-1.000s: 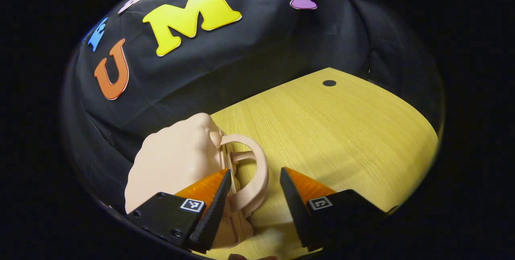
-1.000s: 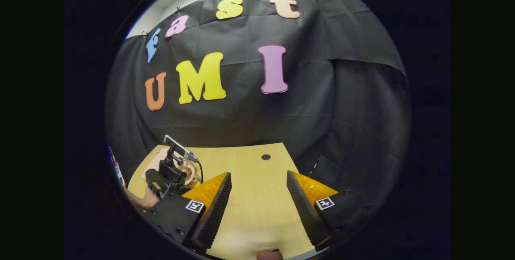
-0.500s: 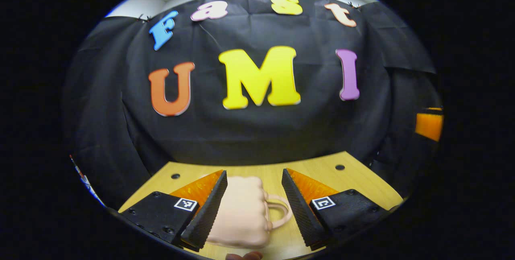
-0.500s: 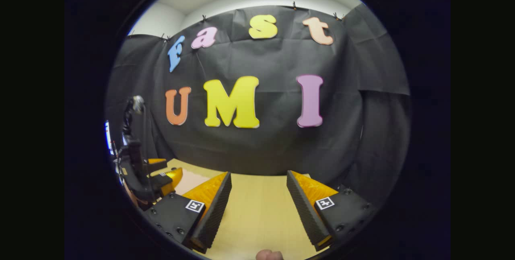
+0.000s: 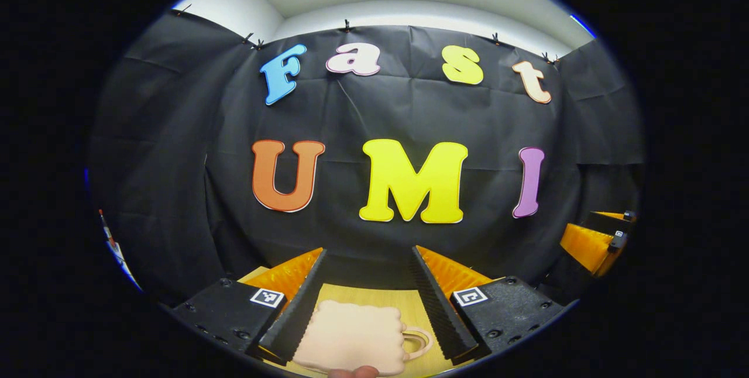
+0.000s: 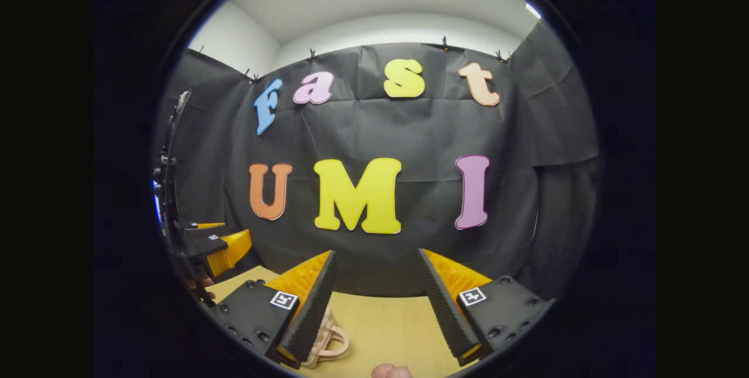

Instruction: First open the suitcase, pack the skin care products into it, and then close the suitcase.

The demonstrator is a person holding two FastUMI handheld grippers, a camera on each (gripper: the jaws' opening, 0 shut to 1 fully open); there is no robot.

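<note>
Both claws level, spread above seemingly closed suitcase [image 5: 351, 337].

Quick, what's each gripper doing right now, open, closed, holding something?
Left gripper: open, holding nothing; the pink suitcase lies on the table between its fingers.
Right gripper: open, holding nothing, above the bare wooden table.

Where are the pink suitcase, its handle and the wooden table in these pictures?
pink suitcase [image 5: 351, 337], left gripper view, on its closed shell.
handle [image 5: 422, 343], left gripper view, on the loop's outer curve.
wooden table [image 6: 386, 325], right gripper view, on bare top.
</note>
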